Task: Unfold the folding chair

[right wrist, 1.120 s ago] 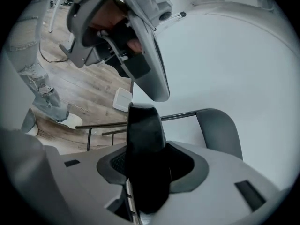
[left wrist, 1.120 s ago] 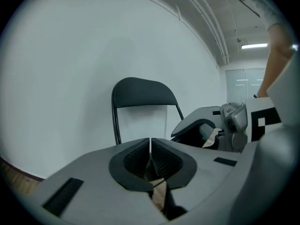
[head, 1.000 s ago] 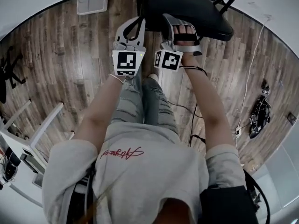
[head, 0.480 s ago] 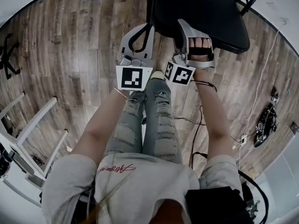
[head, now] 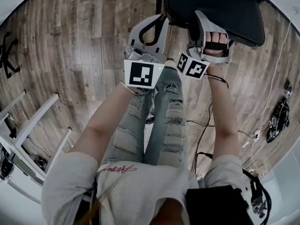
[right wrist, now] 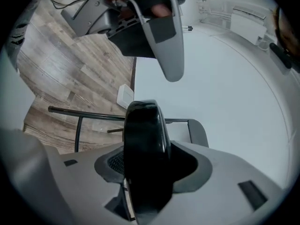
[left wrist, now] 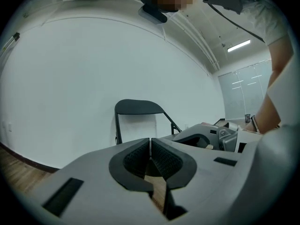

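The black folding chair stands against a white wall, and its seat (head: 220,3) spreads wide at the top of the head view. My right gripper (head: 206,18) straddles the seat's near edge (right wrist: 145,135). Its jaws are opening, and the thick rounded edge lies between the pads. My left gripper (head: 157,25) hangs just left of the seat, shut and empty. In the left gripper view its pads (left wrist: 150,146) meet, with the chair's backrest (left wrist: 138,107) behind. A chair frame tube (right wrist: 89,114) runs across the floor side.
The person's legs in torn jeans (head: 159,111) stand just behind the grippers on the wooden floor. A white table frame (head: 33,125) is at the left. Cables and a dark device (head: 281,116) lie at the right. A white box (right wrist: 125,96) sits by the wall.
Both grippers have moved forward and down toward the chair. The seat now looks larger and flatter in the head view. The right jaws stand wider around its edge.
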Action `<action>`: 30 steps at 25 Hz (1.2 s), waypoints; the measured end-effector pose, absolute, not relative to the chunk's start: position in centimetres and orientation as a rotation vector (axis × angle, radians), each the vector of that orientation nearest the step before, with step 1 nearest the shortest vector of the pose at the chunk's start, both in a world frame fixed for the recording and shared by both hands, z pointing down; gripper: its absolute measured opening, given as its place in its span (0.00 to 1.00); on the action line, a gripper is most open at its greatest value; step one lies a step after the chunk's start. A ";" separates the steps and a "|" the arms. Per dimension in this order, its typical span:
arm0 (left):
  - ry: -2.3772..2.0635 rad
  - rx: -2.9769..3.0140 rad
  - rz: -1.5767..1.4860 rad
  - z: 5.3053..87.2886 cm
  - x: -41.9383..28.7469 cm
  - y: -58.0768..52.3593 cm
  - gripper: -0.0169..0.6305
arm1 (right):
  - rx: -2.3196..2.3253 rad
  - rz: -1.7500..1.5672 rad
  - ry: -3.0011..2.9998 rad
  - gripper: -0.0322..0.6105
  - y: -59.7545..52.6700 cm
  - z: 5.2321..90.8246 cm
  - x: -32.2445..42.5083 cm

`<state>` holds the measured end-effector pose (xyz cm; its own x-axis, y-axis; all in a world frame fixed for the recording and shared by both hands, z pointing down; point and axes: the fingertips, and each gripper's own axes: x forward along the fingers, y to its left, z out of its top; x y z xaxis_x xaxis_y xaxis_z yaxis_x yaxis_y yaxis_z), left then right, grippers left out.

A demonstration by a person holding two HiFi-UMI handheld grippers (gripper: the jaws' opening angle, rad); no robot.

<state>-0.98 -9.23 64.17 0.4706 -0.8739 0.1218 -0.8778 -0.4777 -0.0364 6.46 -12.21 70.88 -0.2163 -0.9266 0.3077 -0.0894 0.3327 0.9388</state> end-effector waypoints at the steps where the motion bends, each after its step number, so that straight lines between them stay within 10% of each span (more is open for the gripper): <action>1: -1.591 2.677 0.172 64.3 -0.9 -9.2 0.07 | 0.957 -1.044 -1.582 0.41 -12.3 70.9 6.3; 30: -1.642 2.892 0.125 72.9 0.8 1.3 0.07 | 1.007 -1.157 -1.589 0.45 0.0 80.3 6.5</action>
<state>0.79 1.31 72.91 0.5143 -0.8572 -0.0269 -0.8433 -0.4998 -0.1975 6.49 0.00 80.34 -0.2639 -0.9442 0.1971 -0.1027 0.2307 0.9676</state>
